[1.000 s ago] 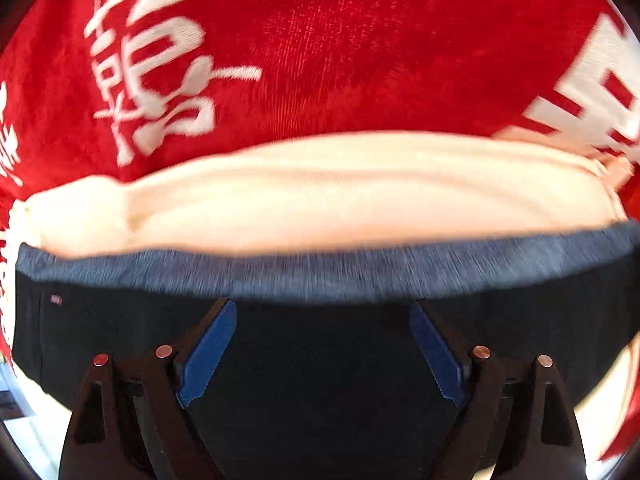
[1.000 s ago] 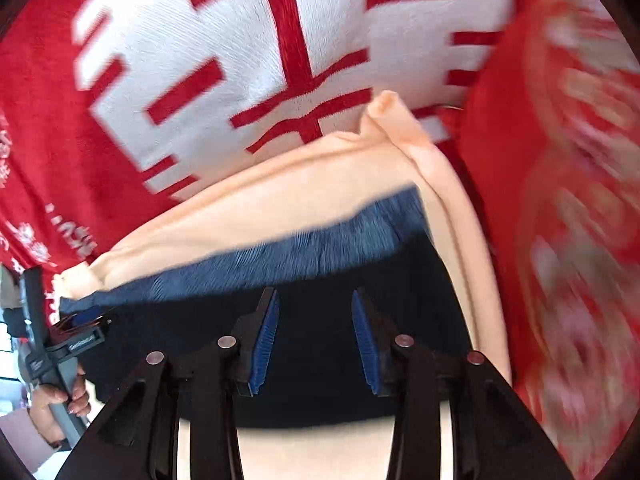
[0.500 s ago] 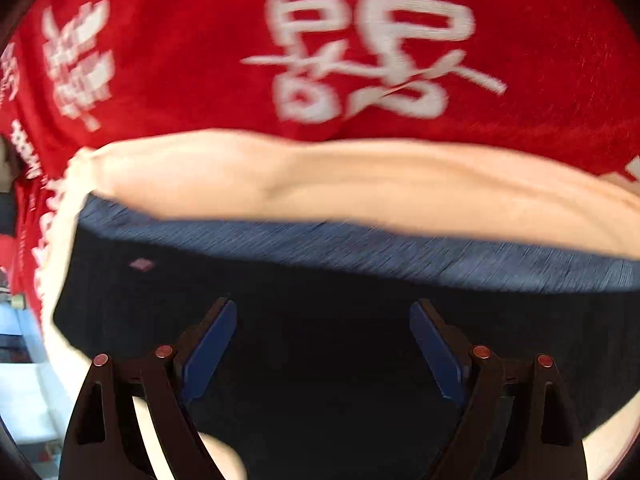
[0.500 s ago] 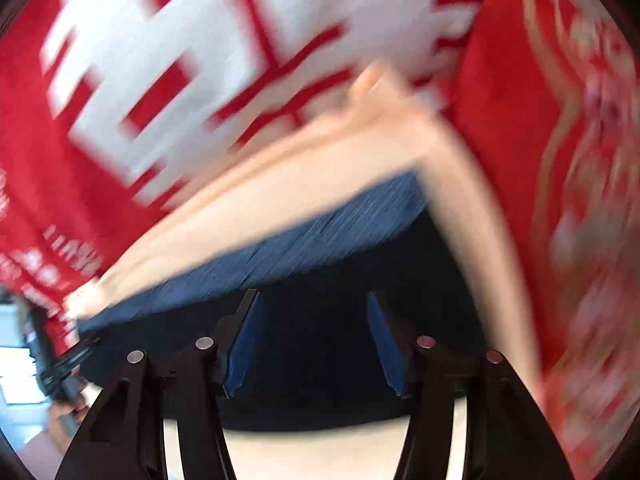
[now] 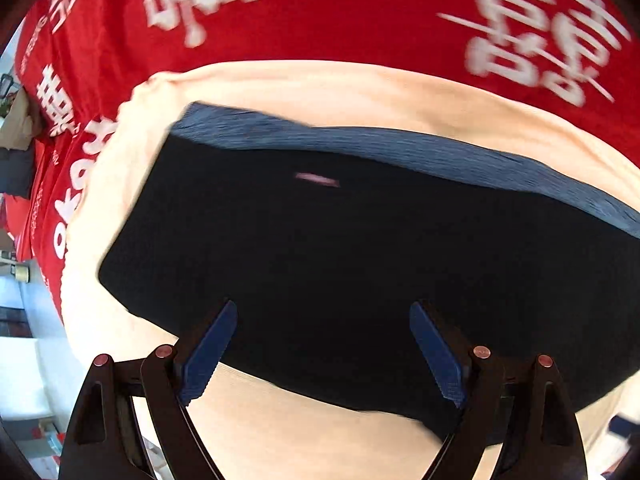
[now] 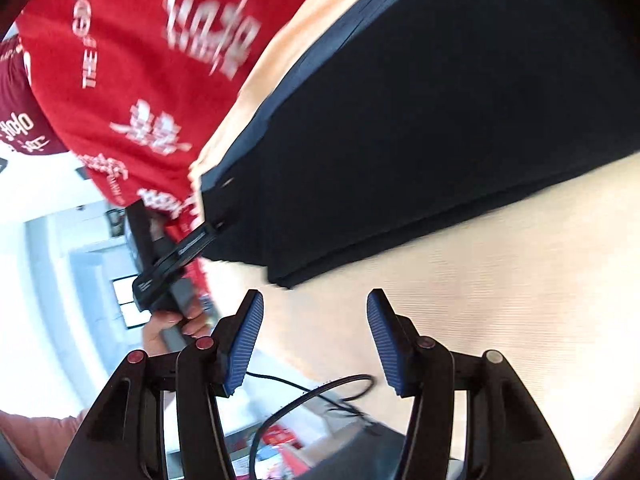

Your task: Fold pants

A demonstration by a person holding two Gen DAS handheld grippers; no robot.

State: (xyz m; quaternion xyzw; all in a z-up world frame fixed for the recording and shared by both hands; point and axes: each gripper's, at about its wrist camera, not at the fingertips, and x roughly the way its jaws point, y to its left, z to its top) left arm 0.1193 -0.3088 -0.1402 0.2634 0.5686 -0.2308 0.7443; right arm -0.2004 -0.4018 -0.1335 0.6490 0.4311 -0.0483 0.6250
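The dark navy pants (image 5: 340,260) lie folded into a flat rectangle on a cream cloth (image 5: 340,88), with a ribbed blue waistband (image 5: 400,148) along the far edge. They also show in the right wrist view (image 6: 420,120). My left gripper (image 5: 322,348) is open and empty, hovering over the near edge of the pants. My right gripper (image 6: 314,340) is open and empty, over the cream cloth (image 6: 480,280) beside the pants. The left gripper (image 6: 176,256) shows in the right wrist view at the pants' corner.
A red cloth with white lettering (image 5: 340,12) covers the surface beyond the cream cloth and shows in the right wrist view (image 6: 140,72). A black cable (image 6: 312,392) hangs past the table's edge. A bright room lies at the left (image 6: 60,280).
Both grippers have pulled back from the pants. The right one has opened wider and swung away to the side, over the cream cloth. The left view has shifted to the pants' left corner.
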